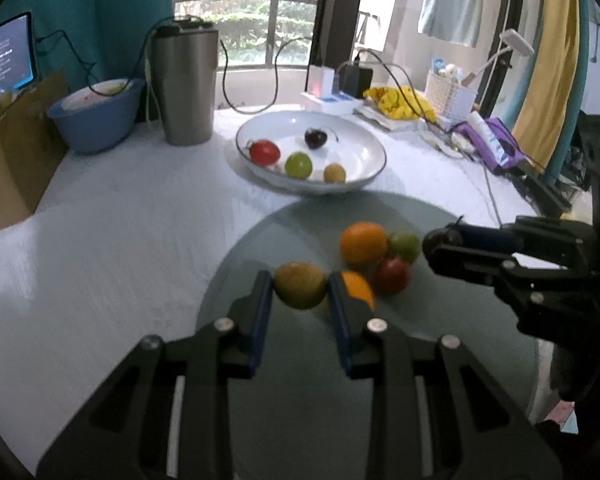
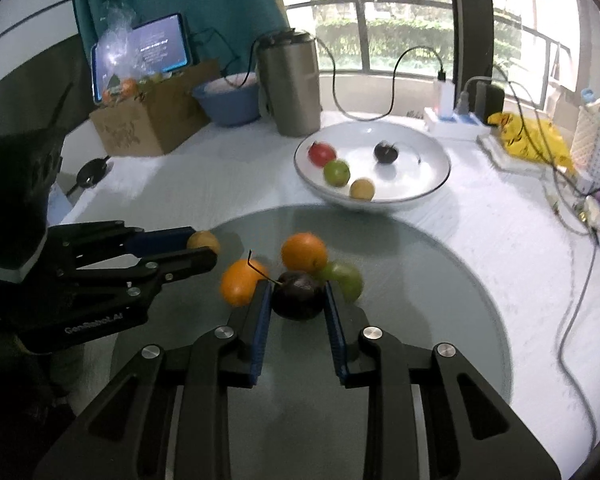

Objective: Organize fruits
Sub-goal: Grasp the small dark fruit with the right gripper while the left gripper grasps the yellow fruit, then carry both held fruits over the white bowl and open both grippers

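Only the right wrist view is showing the cardboard box (image 2: 148,124) with bagged fruit at the table's far left, while the left wrist view alone is taking in the white desk lamp (image 1: 516,42) and the hanging towel (image 1: 452,4) by the window. Both views are showing the white bowl (image 1: 364,160), which is sitting on the white tablecloth (image 1: 120,232) beyond the round glass plate (image 2: 440,300) and holding a red fruit (image 1: 264,152), a green fruit (image 1: 298,165), a small yellow fruit (image 1: 334,173) and a dark plum (image 1: 315,138).

On the glass plate, two oranges (image 2: 304,252), a green fruit and a red one are lying bunched together.

The left gripper (image 1: 300,286) is clamping a yellow-green, slightly blotchy fruit (image 1: 300,285) between its blue pads, right beside the cluster. The right gripper (image 2: 298,296) is squeezing a dark purple plum (image 2: 298,295) with a thin curved stem, pads pressing both sides, in the middle of the plate's cluster.
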`<state>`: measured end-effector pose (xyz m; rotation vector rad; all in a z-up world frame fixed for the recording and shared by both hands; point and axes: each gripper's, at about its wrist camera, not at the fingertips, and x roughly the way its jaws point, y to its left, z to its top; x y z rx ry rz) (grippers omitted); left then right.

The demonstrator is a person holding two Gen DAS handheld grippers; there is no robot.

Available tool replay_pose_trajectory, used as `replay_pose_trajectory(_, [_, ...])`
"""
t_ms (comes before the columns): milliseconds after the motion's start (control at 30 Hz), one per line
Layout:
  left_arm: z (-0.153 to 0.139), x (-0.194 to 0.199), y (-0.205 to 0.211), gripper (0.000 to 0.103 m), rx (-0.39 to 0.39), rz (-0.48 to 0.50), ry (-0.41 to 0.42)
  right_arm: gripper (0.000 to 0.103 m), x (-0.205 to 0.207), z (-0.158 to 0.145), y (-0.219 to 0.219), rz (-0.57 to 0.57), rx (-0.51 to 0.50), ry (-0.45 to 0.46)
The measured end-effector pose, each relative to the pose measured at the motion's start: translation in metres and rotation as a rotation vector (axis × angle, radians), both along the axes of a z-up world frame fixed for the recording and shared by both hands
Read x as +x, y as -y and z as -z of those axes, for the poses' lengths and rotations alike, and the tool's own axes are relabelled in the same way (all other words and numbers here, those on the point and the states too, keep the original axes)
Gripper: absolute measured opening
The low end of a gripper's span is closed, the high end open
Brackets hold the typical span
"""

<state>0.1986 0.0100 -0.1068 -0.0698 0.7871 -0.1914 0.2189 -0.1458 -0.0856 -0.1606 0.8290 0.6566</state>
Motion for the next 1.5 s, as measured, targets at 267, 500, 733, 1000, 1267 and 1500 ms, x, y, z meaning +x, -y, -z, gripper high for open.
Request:
replay_pose_trajectory(267, [-0.016,0.017,0.002,0.03,-0.004,0.004,0.031,0.029,0.019,-0.013,0.007,0.021,0.012,0.029])
replay_pose_trajectory(500, [-0.019,0.038,0.004,0.03,-0.016,0.013,0.029,0.029,0.041,-0.02,0.013,0.035,0.019,0.047])
replay_pose_trajectory(733, [-0.018,0.063,0.008,0.03,-0.027,0.025,0.034,0.029,0.064,-0.022,0.017,0.044,0.016,0.053])
replay_pose_trajectory(1000, [-0.02,0.098,0.015,0.03,-0.02,0.05,0.049,0.029,0.096,-0.017,0.022,0.061,0.015,0.049])
replay_pose_trajectory(1267, [-0.014,0.143,0.017,0.03,-0.015,0.077,0.047,0.029,0.133,-0.008,0.025,0.107,0.021,0.044])
replay_pose_trajectory(1500, [-0.005,0.172,0.017,0.03,-0.028,0.065,0.049,0.029,0.166,0.002,0.016,0.117,0.015,0.049])
